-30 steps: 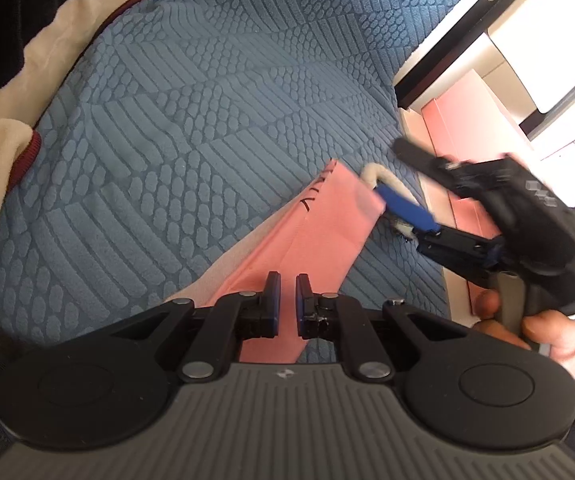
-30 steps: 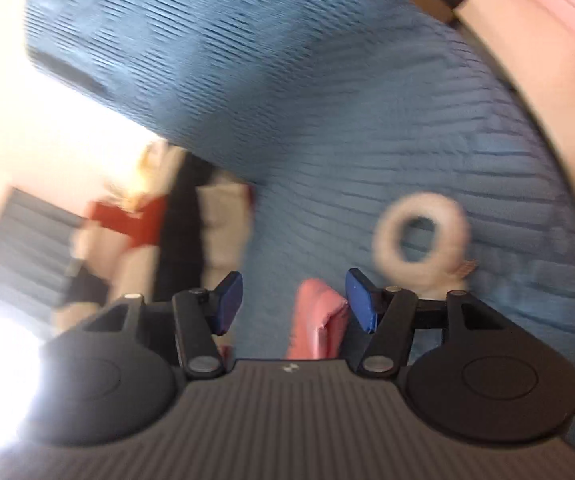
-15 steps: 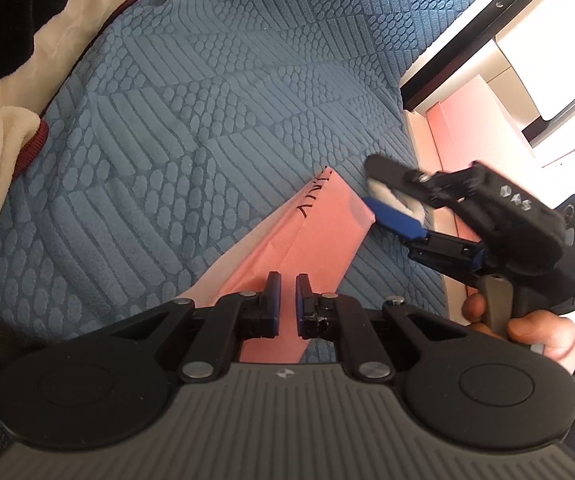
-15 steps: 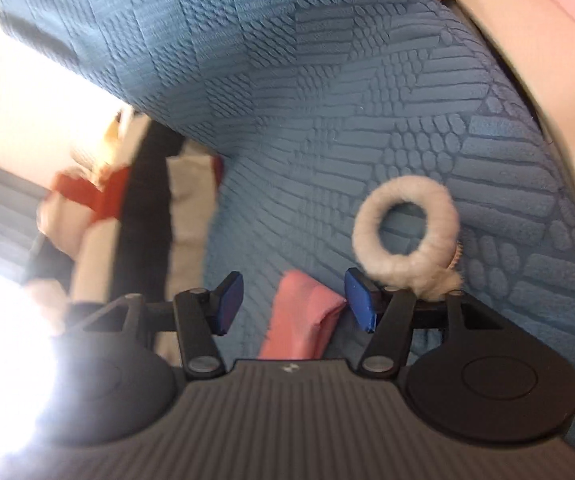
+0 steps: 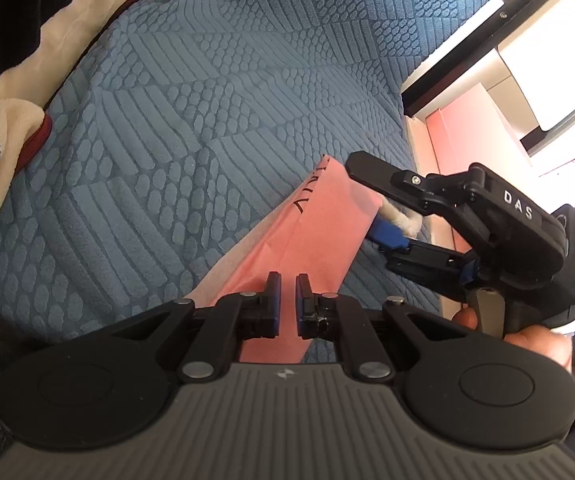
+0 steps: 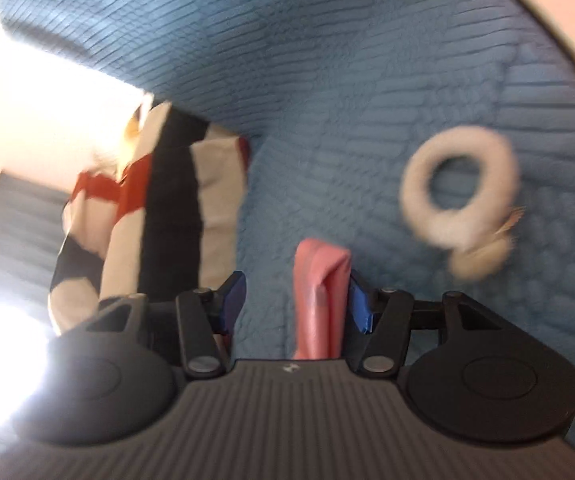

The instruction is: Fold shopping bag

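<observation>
A pink shopping bag (image 5: pixel 319 236), folded into a long narrow strip with dark lettering near its far end, lies across a blue textured bedcover (image 5: pixel 191 128). My left gripper (image 5: pixel 286 304) is shut on the bag's near end. In the left wrist view my right gripper (image 5: pixel 363 200) comes in from the right, open, with its fingers above and below the bag's far corner. In the blurred right wrist view the right gripper (image 6: pixel 293 284) is open, and the folded bag end (image 6: pixel 319 280) stands between the fingers, against the right blue pad (image 6: pixel 357 300).
A white fluffy ring (image 6: pixel 459 188) lies on the cover just beyond the bag end and shows behind the right gripper's fingers as a fluffy tuft (image 5: pixel 401 220). A cream, black and red blanket (image 5: pixel 15 80) is bunched at the left. Pink and white furniture (image 5: pixel 471 120) borders the right edge. A hand (image 5: pixel 527 332) holds the right gripper.
The right gripper has moved in over the bag's far corner, so the bag end now sits deeper between its open fingers. The left gripper has kept its hold.
</observation>
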The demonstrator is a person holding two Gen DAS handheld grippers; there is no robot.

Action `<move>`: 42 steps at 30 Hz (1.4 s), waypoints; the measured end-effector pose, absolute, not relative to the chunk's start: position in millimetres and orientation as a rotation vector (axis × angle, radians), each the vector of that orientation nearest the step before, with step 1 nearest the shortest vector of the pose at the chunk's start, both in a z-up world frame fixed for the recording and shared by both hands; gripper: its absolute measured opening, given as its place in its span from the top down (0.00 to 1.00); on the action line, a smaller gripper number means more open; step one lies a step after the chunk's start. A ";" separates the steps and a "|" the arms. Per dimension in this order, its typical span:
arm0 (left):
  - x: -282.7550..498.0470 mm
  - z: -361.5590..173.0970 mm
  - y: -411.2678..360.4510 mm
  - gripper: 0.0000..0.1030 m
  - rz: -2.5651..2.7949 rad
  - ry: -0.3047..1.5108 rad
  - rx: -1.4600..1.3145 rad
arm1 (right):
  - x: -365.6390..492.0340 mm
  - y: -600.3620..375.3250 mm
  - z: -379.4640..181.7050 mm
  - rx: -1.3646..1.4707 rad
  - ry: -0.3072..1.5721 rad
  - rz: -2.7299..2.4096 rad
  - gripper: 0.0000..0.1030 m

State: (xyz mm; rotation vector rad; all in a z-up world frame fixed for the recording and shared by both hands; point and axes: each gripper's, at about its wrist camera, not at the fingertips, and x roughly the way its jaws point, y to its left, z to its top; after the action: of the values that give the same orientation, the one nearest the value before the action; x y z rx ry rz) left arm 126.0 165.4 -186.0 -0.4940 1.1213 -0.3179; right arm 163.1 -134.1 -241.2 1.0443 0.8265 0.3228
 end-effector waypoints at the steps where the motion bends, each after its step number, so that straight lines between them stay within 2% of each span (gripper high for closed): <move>1: 126.8 -186.3 166.0 0.89 -0.318 1.122 -0.497 | 163.9 -129.7 -239.9 1.015 0.834 0.324 0.46; 3: 125.5 -186.2 165.6 0.89 -0.318 1.122 -0.499 | 165.3 -122.4 -238.3 0.951 0.854 0.285 0.63; 4: 125.6 -186.1 165.6 0.89 -0.319 1.121 -0.497 | 165.1 -121.2 -238.6 0.931 0.862 0.255 0.79; 5: 125.7 -185.4 165.6 0.89 -0.320 1.120 -0.496 | 164.3 -121.1 -238.8 0.921 0.863 0.231 0.80; 16: 121.7 -177.8 169.8 0.89 -0.366 1.027 -0.557 | 155.8 -105.0 -197.7 0.670 0.797 0.192 0.82; 18: 122.3 -176.0 167.4 0.82 -0.404 1.021 -0.562 | 153.4 -106.0 -186.7 0.629 0.790 0.166 0.82; 20: 121.5 -173.5 160.4 0.67 -0.436 1.006 -0.536 | 151.4 -107.7 -175.1 0.591 0.780 0.135 0.83; 22: 119.7 -167.8 150.9 0.60 -0.458 0.978 -0.481 | 150.1 -110.3 -163.9 0.559 0.768 0.112 0.83; 29: 114.8 -153.8 145.9 0.52 -0.527 0.888 -0.475 | 152.2 -107.5 -129.8 0.452 0.753 0.039 0.83; 38: 98.6 -136.0 132.9 0.51 -0.590 0.807 -0.380 | 154.3 -98.6 -112.1 0.478 0.832 0.033 0.83; 42: 99.1 -134.4 134.2 0.43 -0.590 0.802 -0.375 | 146.8 -93.2 -105.4 0.488 0.847 0.069 0.83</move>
State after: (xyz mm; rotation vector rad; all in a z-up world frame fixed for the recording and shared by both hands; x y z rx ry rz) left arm 99.1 134.2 -134.4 -0.3750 0.8015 -0.5902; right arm 146.8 -93.2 -105.4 0.4884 0.8474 0.0694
